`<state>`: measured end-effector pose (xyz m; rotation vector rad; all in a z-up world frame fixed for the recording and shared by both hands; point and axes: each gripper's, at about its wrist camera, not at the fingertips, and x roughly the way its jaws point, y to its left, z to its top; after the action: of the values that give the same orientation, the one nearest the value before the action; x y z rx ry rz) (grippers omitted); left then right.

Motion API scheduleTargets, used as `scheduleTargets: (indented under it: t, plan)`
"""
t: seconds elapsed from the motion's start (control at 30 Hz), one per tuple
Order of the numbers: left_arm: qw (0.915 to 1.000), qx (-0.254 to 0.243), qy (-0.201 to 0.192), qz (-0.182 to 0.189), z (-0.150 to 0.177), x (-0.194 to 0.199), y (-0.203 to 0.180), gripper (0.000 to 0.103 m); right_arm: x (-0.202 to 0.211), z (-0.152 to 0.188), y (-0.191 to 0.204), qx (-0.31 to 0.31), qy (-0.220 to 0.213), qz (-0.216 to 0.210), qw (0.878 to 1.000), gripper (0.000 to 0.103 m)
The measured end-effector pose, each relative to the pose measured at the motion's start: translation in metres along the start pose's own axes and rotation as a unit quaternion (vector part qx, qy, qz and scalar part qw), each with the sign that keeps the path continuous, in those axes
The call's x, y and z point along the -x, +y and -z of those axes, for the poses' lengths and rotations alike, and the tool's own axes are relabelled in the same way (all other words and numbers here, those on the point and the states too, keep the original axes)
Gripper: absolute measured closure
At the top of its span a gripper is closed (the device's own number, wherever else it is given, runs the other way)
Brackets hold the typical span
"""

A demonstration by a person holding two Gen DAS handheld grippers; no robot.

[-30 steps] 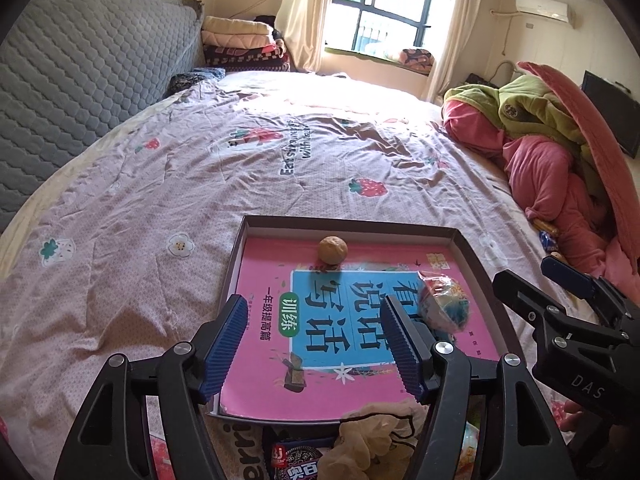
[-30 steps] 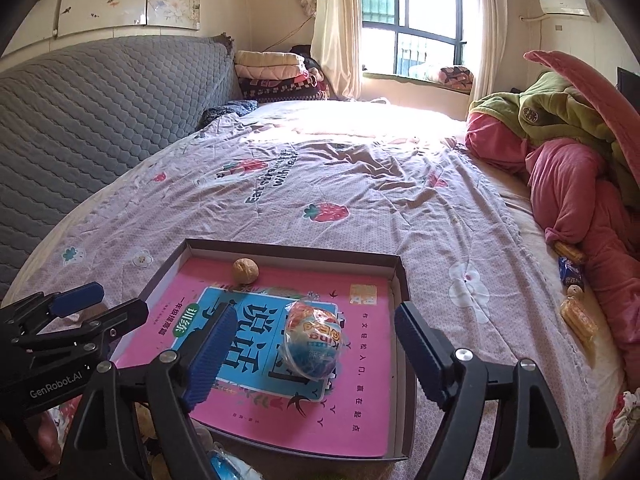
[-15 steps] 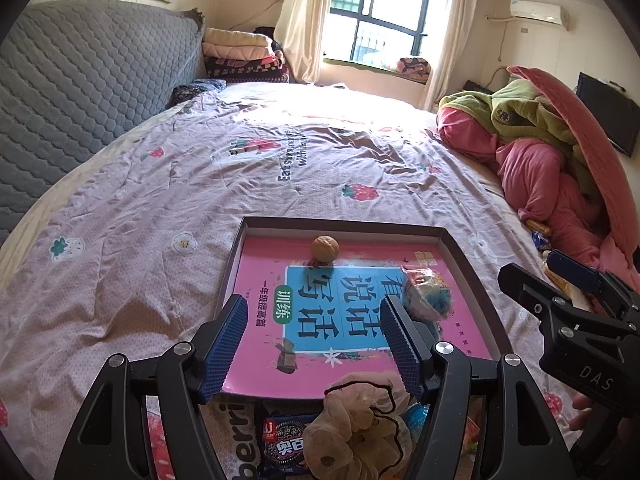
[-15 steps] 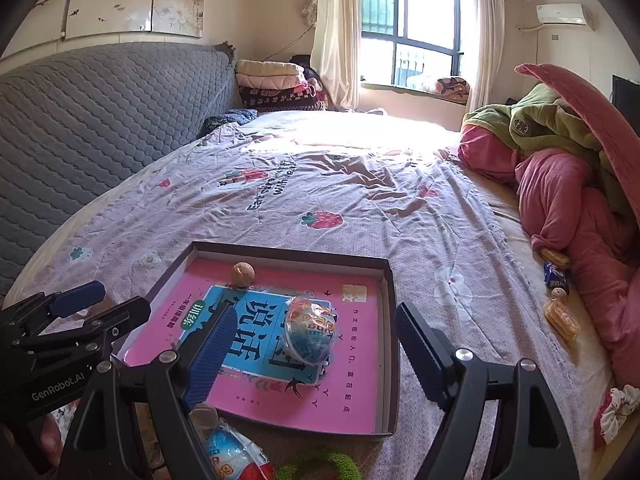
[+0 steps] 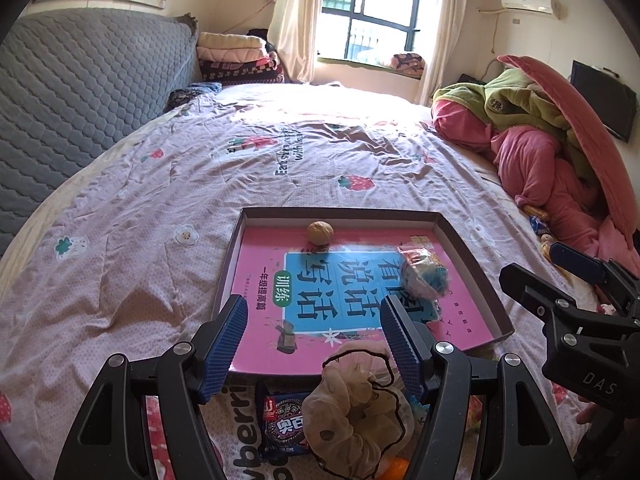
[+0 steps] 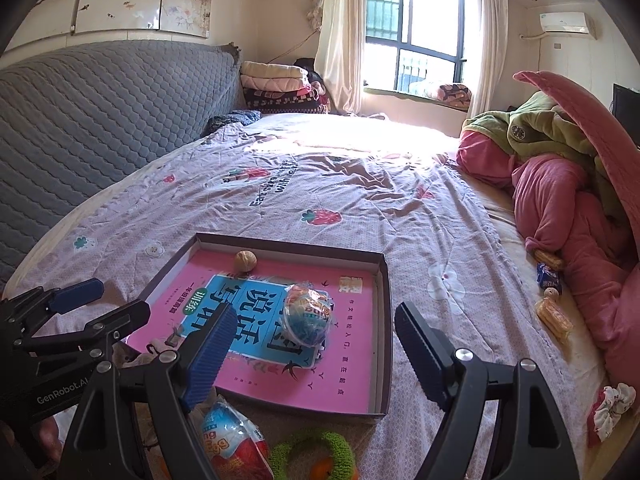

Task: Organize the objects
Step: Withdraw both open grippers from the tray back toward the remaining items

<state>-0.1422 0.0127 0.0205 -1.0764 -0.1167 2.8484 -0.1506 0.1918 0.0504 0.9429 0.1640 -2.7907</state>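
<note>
Two grippers hang over the near edge of the bed, both with jaws spread wide and nothing between them. The shallow box (image 5: 472, 248) lies ahead of both, holding a pink workbook, a walnut (image 5: 320, 233) at its far side and a wrapped round toy (image 5: 426, 278) toward its right. The loose things waiting to be sorted lie nearer than the box, at its near edge and under the fingers. A beige scrunchie (image 5: 352, 396) sits just below the left gripper (image 5: 316, 344), slightly toward its right finger, overlapping a dark cookie packet (image 5: 282, 420). That packet's long axis appears to run toward and away from the box, though much of it is hidden. Below the right gripper (image 6: 316, 356), a red and white egg-shaped toy (image 6: 232, 446) lies close under its left finger, long axis slanting, narrower end up toward the box. A green ring (image 6: 316, 454) lies just right of it. Each gripper is likely nearest its own cluster, and either would probably have to dip downward and back to reach it.
</note>
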Motion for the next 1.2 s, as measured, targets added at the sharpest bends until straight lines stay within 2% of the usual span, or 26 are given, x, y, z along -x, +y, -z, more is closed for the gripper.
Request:
scheduleTargets:
  t: [0.1,0.2,0.6,1.2]
  plan:
    - [1.0,0.004,0.003,0.0,0.002,-0.001,0.001,0.033,0.0,0.004,0.0,-0.012,-0.002,-0.003,1.0,0.022]
    - [1.0,0.003,0.008,0.0,0.005,-0.002,0.001,0.033,0.001,0.004,0.0,-0.016,0.003,-0.024,1.0,0.022]
    - [0.9998,-0.004,0.017,-0.009,0.018,-0.001,0.001,0.033,0.012,0.012,-0.008,-0.022,-0.009,-0.007,1.0,0.022]
    - [0.9994,-0.02,0.022,-0.016,0.039,0.012,-0.002,0.033,0.013,0.041,0.01,0.0,0.017,-0.01,1.0,0.022]
